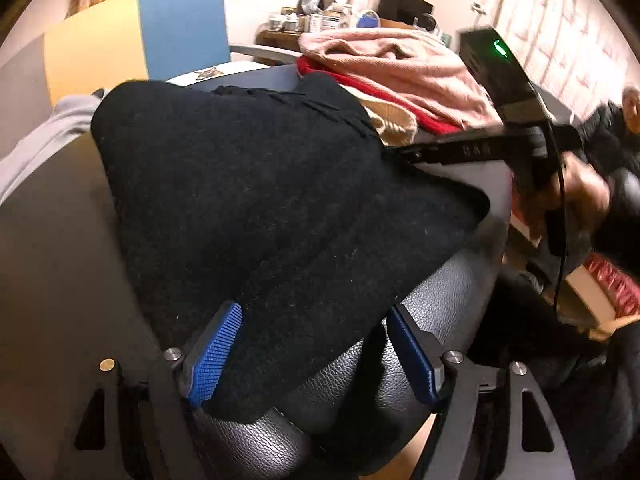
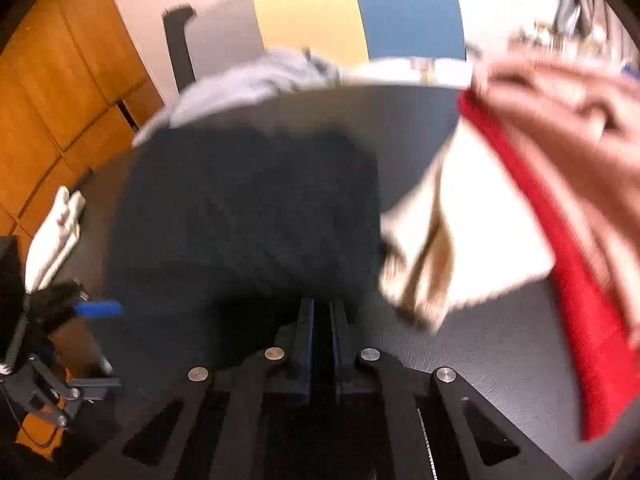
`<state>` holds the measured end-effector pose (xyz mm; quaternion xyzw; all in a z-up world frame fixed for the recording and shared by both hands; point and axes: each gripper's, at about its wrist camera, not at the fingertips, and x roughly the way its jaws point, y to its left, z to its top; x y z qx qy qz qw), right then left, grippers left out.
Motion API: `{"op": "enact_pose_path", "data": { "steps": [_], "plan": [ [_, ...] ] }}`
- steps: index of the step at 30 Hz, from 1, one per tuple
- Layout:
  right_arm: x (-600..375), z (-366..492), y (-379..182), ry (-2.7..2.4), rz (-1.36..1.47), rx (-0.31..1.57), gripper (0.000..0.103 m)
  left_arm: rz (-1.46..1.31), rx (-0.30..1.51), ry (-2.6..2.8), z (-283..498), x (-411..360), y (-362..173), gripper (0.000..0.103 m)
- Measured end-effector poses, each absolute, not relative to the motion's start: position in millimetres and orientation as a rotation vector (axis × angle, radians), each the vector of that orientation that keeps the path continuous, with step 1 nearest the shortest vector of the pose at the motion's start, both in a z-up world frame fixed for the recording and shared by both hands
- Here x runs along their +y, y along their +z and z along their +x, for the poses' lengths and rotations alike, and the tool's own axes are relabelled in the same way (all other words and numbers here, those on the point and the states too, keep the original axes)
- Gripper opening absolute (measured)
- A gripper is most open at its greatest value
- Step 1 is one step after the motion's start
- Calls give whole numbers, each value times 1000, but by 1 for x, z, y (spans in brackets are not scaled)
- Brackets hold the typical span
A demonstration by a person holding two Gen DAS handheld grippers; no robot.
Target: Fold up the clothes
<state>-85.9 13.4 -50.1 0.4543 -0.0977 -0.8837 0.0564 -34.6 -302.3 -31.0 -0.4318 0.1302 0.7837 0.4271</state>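
Two grippers work one black garment (image 1: 260,200), which lies bunched on the grey tabletop (image 2: 400,128) with a corner hanging over the near edge. The left gripper (image 1: 316,356) has its jaws spread, one blue pad on either side of that hanging corner, which lies directly between them and just ahead, so this hand is nearer to a grasp. The right gripper (image 2: 320,344) has its jaws pressed together; whether cloth is pinched I cannot tell. Pink, red and cream clothes (image 1: 400,76) are piled to the right, behind the garment.
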Motion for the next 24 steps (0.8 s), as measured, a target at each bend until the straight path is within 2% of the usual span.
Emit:
{"op": "enact_pose_path", "data": {
  "steps": [3, 5, 6, 9, 11, 14, 16, 18, 24],
  "plan": [
    [18, -81, -57, -2668, 1368, -380, 9, -1111, 220, 1947, -41, -311, -25, 76],
    [20, -76, -54, -2674, 1353, -387, 20, -1113, 124, 1948, -49, -320, -16, 75],
    [20, -73, -50, -2676, 1332, -382, 22, -1112, 73, 1948, -54, -325, -10, 75],
    [14, -64, -29, -2712, 1237, -338, 22, -1073, -115, 1960, -73, -341, 8, 76],
    [7, -61, -14, -2735, 1169, -298, 22, -1043, -174, 1994, -90, -346, 20, 76],
    [-8, -67, 8, -2720, 1075, -257, 24, -1004, -149, 2055, -120, -341, 33, 76],
    [-29, -86, 17, -2700, 1038, -205, 39, -1004, -118, 2068, -140, -331, 36, 76],
    [-41, -93, 15, -2686, 1041, -140, 46, -1021, -61, 2071, -157, -321, 35, 76],
    [-62, -92, -34, -2704, 1240, 119, 47, -1166, 92, 1996, -198, -279, -2, 76]
  ]
}}
